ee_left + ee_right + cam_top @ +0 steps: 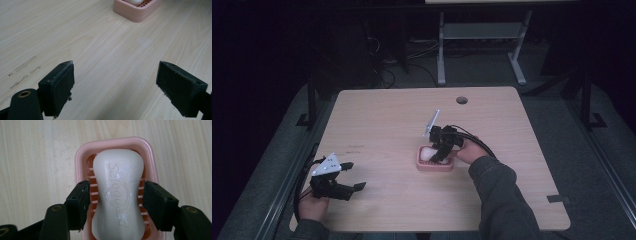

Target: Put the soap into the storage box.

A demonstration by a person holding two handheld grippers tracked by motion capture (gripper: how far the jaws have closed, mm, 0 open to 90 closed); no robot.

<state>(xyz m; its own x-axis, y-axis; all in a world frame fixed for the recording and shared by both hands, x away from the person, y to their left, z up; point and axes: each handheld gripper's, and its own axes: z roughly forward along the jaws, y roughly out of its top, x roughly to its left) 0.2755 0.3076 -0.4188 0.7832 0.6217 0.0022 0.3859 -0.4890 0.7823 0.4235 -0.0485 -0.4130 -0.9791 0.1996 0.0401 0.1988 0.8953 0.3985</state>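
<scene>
A white soap bar (118,195) with embossed lettering lies in a pink soap dish (112,142) near the middle of the wooden table (387,115). My right gripper (117,188) points down over the dish (434,167), one jaw on each side of the bar's narrow waist. A small gap shows between each pad and the soap, so it stands open. My left gripper (355,175) rests near the table's front left, jaws wide apart with nothing between them (115,72). The dish (136,11) is at the top edge of the left gripper view, well ahead of those jaws.
A round cable hole (462,100) sits near the table's far edge. Faint dark marks (352,147) lie on the wood left of the dish. A dark tab (559,198) is at the front right corner. Metal desk legs (441,45) stand on the floor beyond.
</scene>
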